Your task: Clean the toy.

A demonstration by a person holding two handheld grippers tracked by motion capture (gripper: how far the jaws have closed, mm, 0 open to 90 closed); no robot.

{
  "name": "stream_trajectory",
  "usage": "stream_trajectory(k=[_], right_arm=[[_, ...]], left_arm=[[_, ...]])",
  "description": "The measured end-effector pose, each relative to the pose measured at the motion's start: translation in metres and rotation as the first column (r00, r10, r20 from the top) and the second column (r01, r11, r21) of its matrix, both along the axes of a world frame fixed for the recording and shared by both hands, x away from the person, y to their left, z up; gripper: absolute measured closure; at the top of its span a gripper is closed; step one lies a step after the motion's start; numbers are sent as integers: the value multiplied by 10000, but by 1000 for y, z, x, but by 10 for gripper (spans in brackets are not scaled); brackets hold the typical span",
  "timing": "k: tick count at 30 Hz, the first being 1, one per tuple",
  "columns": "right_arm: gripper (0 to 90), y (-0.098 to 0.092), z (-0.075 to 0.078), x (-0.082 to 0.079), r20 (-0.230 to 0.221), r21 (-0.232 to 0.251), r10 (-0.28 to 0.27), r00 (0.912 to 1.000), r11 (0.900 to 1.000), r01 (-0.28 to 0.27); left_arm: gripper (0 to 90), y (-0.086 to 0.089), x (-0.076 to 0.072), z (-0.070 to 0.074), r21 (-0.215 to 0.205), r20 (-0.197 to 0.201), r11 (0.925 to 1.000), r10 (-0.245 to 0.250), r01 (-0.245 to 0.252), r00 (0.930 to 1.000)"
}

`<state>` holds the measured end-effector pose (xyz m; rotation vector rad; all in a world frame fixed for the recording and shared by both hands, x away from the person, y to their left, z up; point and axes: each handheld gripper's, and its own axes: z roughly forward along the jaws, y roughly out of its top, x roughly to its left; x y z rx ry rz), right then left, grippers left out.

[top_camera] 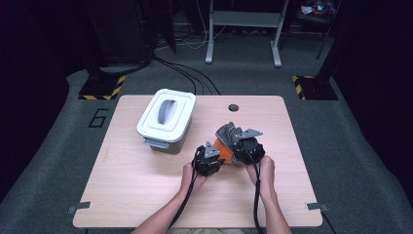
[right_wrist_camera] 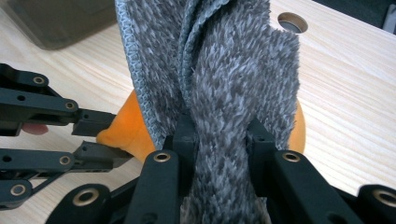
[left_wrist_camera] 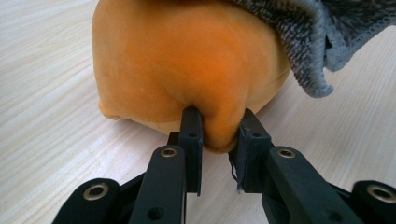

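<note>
At a pale wooden table [top_camera: 146, 185], a person works two black two-jaw grippers on a soft orange plush object [left_wrist_camera: 187, 65] that lies right of the table's centre. The left gripper [left_wrist_camera: 217, 133] has its jaws nearly closed, pinching a fold at the plush object's lower edge; the same grip shows at the left of the right gripper view. The right gripper [right_wrist_camera: 219, 135] clamps a bunched grey fleecy cloth [right_wrist_camera: 233, 84], its jaws pressed in on the fabric, which stands up between them and drapes over the orange plush. In the high view the two grippers sit close together, the cloth heaped on the plush. A grey storage box with a white handled lid [top_camera: 166, 119] stands closed to the left, well apart.
</note>
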<state>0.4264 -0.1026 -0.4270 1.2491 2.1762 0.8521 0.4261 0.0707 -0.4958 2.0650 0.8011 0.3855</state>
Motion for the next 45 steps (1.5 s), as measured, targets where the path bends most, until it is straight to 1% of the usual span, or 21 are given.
stream_trajectory(k=[2,4,5,7,11,14,17,18,20,21,23,27,29,30,31,32,34,35,38,42,45], right_arm=[[715,-3,0,0,71,-47,-86,9999,10000,87],[715,-8,0,1,113,-10,-265,9996,9996,265],[714,-12,-1,2,153,-40,-224,9996,9997,225],[714,-16,-3,2,101,77,-404,9991,9992,403],[713,-25,-6,4,38,13,-764,9971,9971,764],[713,-32,-9,7,21,-9,-1058,9944,9944,1058],[713,-40,-13,11,-105,111,-1358,9907,9907,1359],[713,-43,-15,12,-135,39,-1456,9892,9893,1457],[713,-47,-20,15,-292,-163,-1859,9821,9825,1855],[713,-49,-23,17,-393,-236,-1909,9808,9815,1901],[713,-52,-29,20,-493,-143,-2055,9774,9786,2050],[712,-58,-40,27,-886,-234,-2259,9701,9741,2248],[713,-63,-48,32,-1129,-265,-2295,9667,9733,2280],[712,-64,-51,33,-1412,-278,-2433,9596,9699,2418],[712,-65,-55,35,-1515,-302,-2399,9589,9708,2381],[712,-66,-59,36,-1679,-306,-2422,9556,9702,2405],[712,-68,-64,38,-1840,-230,-2308,9554,9728,2306],[712,-68,-64,37,-1856,-176,-2336,9544,9720,2345],[714,-70,-56,31,-1455,-157,-2374,9605,9712,2377],[715,-69,-34,15,-592,-17,-2349,9702,9720,2352],[715,-62,-15,0,-44,313,-1886,9820,9815,1886]], left_arm=[[751,1,0,0,88,87,10000,-35,35,10000],[749,1,0,0,28,34,10000,-42,42,10000],[748,1,0,0,-1,-21,10000,-54,54,10000],[748,1,0,0,14,56,10000,-54,53,10000],[747,0,0,0,36,73,10000,-49,49,10000],[747,0,0,0,66,82,10000,-66,65,9999],[746,0,0,0,36,71,10000,-26,26,10000],[746,0,0,-1,24,66,10000,-13,13,10000],[745,1,0,-2,-4,18,10000,-8,8,10000],[743,1,0,-2,-62,-31,10000,-2,2,10000],[742,1,0,-2,-11,11,10000,-13,13,10000],[743,1,0,-2,14,36,10000,-5,5,10000],[743,1,0,-2,45,33,10000,-20,20,10000],[743,2,0,-2,52,12,10000,-34,34,10000],[743,1,0,-2,12,15,10000,-5,5,10000],[743,2,0,-2,25,3,10000,-13,13,10000],[743,2,0,-2,31,-11,10000,-18,18,10000],[743,2,0,-2,64,-2,10000,-33,33,10000],[742,3,1,-3,-38,-1,10000,12,-12,10000],[741,4,1,-3,-38,-75,10000,-11,11,10000],[740,3,1,-3,-46,21,10000,9,-8,10000]])
